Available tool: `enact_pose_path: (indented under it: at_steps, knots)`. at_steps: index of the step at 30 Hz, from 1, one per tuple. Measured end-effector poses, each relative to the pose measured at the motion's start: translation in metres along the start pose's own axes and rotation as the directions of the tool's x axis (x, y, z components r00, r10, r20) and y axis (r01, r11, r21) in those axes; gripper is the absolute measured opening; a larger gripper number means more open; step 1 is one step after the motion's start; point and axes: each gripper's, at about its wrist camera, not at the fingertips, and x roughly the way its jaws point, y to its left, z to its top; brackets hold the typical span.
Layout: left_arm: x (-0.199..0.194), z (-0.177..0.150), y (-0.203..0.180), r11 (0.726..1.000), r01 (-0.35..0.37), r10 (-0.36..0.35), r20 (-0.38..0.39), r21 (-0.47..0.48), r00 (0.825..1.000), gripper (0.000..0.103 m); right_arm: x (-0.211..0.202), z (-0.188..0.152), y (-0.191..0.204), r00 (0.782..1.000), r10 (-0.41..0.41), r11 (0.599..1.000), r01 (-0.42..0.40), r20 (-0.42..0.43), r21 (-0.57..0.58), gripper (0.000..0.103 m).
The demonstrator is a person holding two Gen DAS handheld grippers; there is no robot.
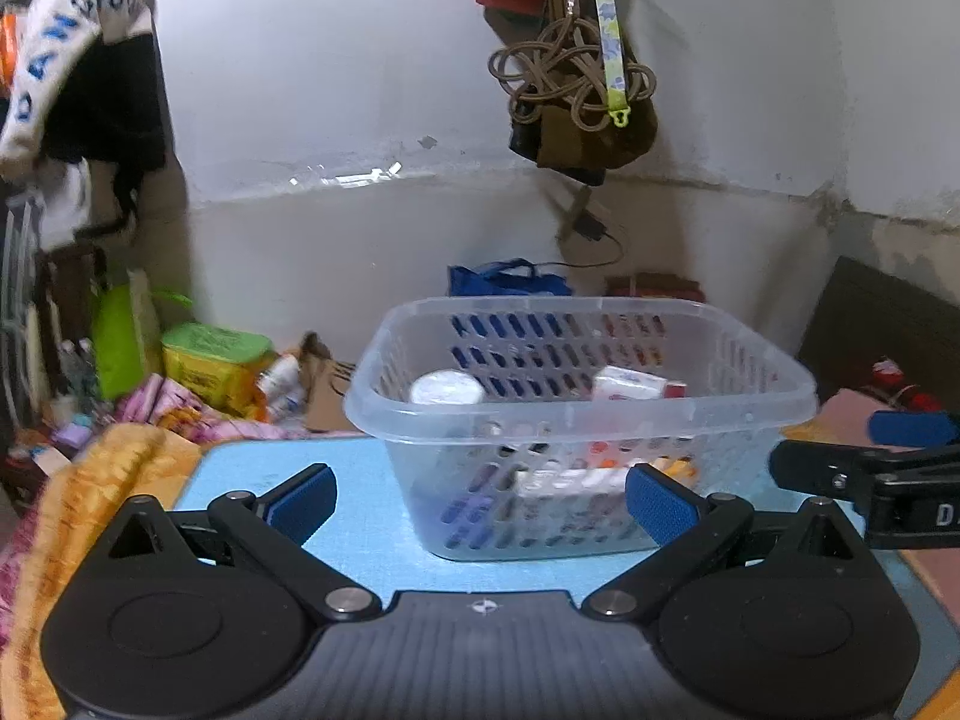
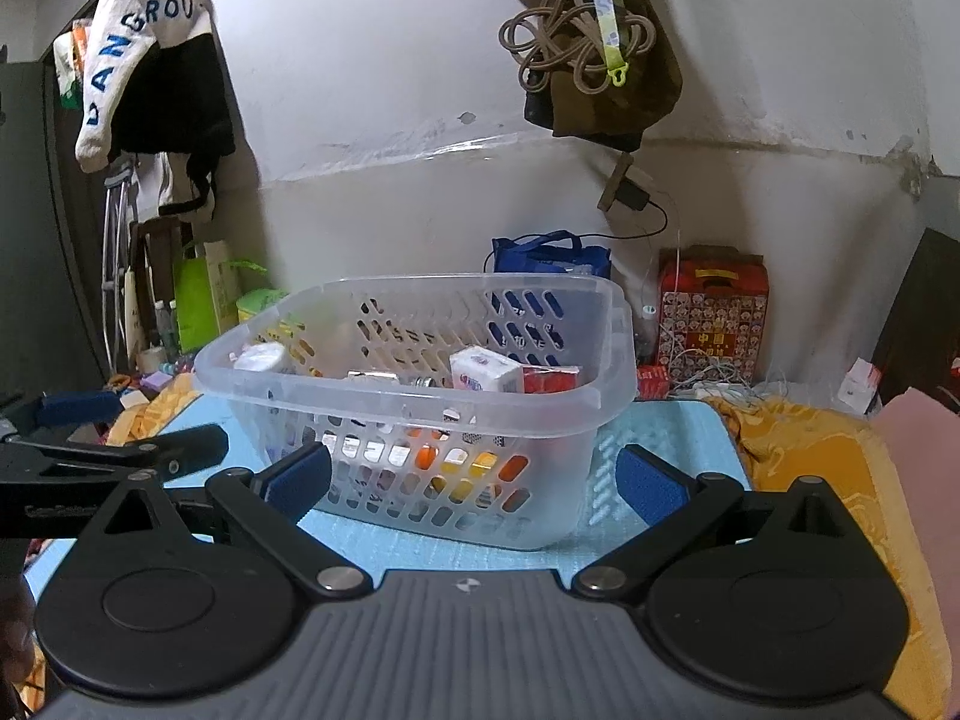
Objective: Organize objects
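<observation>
A clear plastic basket [image 1: 576, 414] with slotted walls stands on a light blue mat [image 1: 360, 516]. It holds several small items: a white round lid [image 1: 447, 388], a white tissue pack [image 2: 485, 369] and a red box [image 2: 549, 379]. It also shows in the right wrist view [image 2: 420, 402]. My left gripper [image 1: 480, 504] is open and empty, just short of the basket's near wall. My right gripper [image 2: 474, 483] is open and empty, close to the basket's near corner. The right gripper's finger shows at the right edge of the left view [image 1: 864, 474].
The mat [image 2: 654, 426] lies on an orange patterned cloth [image 2: 810, 438]. Behind stand a blue bag [image 2: 549, 258], a red patterned box [image 2: 711, 306], a green bag [image 2: 198, 300] and a yellow-green tub [image 1: 213, 363]. Clothes and a cord bundle [image 2: 576, 42] hang on the white wall.
</observation>
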Motion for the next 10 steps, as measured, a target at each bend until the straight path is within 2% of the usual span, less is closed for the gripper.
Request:
enact_pose_path:
  at_steps: [8, 10]
  knots:
    - [-0.006, -0.004, -0.02, 0.98, -0.135, 0.129, 0.049, 0.146, 0.99, 0.103, 0.001, -0.001, 0.003, 1.0, -0.007, 1.0, 0.007, 0.001, -0.02, 0.103]
    - [-0.008, -0.005, -0.023, 0.975, -0.149, 0.141, 0.061, 0.167, 0.988, 0.103, 0.001, -0.002, 0.002, 1.0, -0.008, 1.0, 0.008, 0.001, -0.02, 0.103]
